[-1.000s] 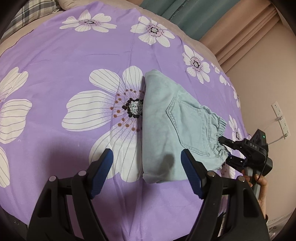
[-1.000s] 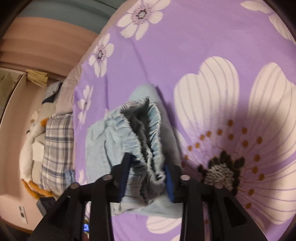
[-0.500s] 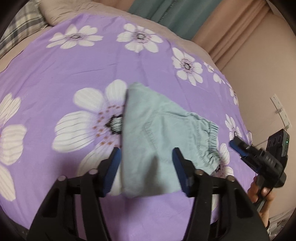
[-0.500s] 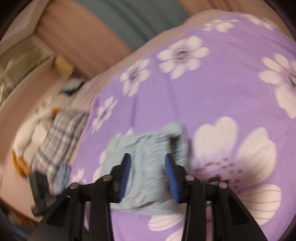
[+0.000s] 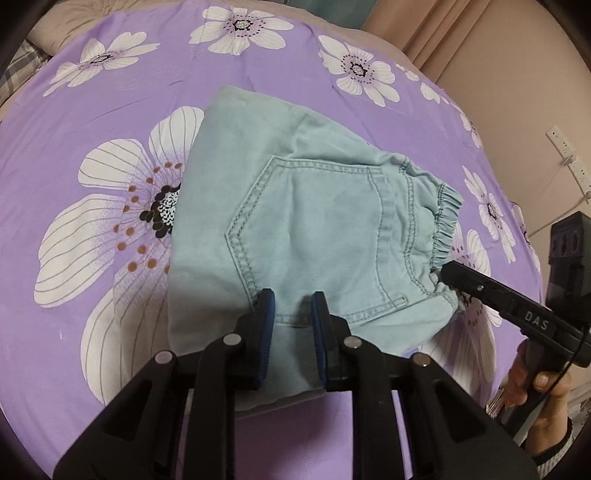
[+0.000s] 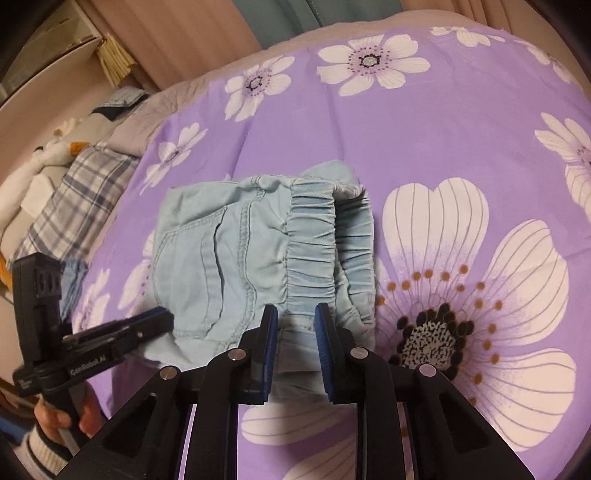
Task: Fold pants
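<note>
Light blue folded pants (image 5: pixel 310 221) lie on a purple flowered bedspread (image 5: pixel 110 118), back pocket up, elastic waistband at the right. My left gripper (image 5: pixel 291 306) is closed on the near edge of the pants. In the right wrist view the pants (image 6: pixel 243 254) show their gathered waistband toward me. My right gripper (image 6: pixel 295 317) is closed on the waistband edge. The right gripper also shows in the left wrist view (image 5: pixel 439 273) at the waistband corner. The left gripper shows in the right wrist view (image 6: pixel 166 317) at the pants' left edge.
A plaid pillow (image 6: pixel 77 195) and piled bedding (image 6: pixel 37 166) lie at the head of the bed. Curtains (image 6: pixel 288 18) hang behind the bed. A wall with power sockets (image 5: pixel 565 151) stands close to the bed's right side.
Both grippers moved in onto the pants and narrowed from wide open to shut on the fabric: the left at the near edge, the right at the waistband.
</note>
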